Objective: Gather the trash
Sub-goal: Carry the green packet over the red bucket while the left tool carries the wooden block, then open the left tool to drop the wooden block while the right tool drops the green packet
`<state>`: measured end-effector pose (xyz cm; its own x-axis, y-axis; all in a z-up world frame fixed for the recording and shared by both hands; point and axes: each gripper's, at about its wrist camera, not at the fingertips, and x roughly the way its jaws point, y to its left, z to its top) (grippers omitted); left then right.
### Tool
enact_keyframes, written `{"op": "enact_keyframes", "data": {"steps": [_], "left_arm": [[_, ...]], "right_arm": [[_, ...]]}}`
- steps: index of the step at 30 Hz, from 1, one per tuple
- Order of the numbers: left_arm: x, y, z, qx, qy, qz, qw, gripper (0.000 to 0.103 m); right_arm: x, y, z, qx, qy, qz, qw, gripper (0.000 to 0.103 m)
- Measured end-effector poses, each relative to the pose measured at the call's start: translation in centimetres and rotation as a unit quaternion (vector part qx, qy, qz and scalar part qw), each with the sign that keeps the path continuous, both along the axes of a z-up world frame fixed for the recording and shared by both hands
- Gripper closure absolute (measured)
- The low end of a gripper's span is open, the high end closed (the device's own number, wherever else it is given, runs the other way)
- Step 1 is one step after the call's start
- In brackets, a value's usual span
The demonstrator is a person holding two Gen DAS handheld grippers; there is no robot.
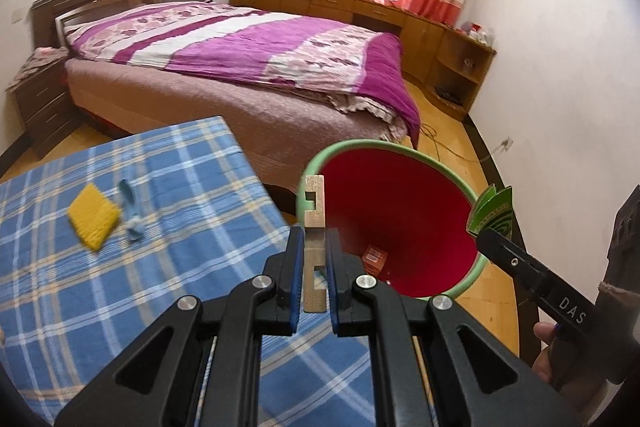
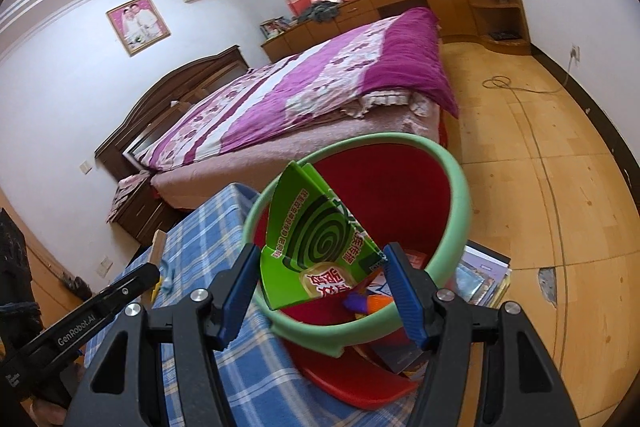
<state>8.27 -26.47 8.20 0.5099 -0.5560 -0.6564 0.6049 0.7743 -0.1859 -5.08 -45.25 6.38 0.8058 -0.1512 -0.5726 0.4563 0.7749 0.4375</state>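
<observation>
My left gripper (image 1: 314,249) is shut on a notched wooden piece (image 1: 315,207) and holds it upright at the near rim of a red bin with a green rim (image 1: 400,223). My right gripper (image 2: 320,267) is shut on a flattened green mosquito-coil box (image 2: 316,247) and holds it over the bin's mouth (image 2: 452,219). The box also shows in the left wrist view (image 1: 493,213), at the bin's right rim. Some trash lies in the bin's bottom, including a small orange box (image 1: 375,259). A yellow sponge (image 1: 94,217) and a blue strip (image 1: 130,211) lie on the checked tablecloth.
The table with the blue checked cloth (image 1: 120,287) is left of the bin. A bed with a purple quilt (image 1: 248,47) stands behind. Books (image 2: 484,275) lie on the wooden floor beside the bin. A cable (image 2: 520,95) runs across the floor.
</observation>
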Motion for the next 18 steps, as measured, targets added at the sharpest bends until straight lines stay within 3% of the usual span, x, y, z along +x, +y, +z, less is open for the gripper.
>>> {"op": "enact_keyframes", "data": {"steps": [18], "left_arm": [[2.5, -6.4, -4.8, 0.031, 0.036, -0.045, 0.9979, 0.093]], "right_arm": [[0.4, -2.5, -2.2, 0.015, 0.02, -0.025, 0.999, 0.037]]}}
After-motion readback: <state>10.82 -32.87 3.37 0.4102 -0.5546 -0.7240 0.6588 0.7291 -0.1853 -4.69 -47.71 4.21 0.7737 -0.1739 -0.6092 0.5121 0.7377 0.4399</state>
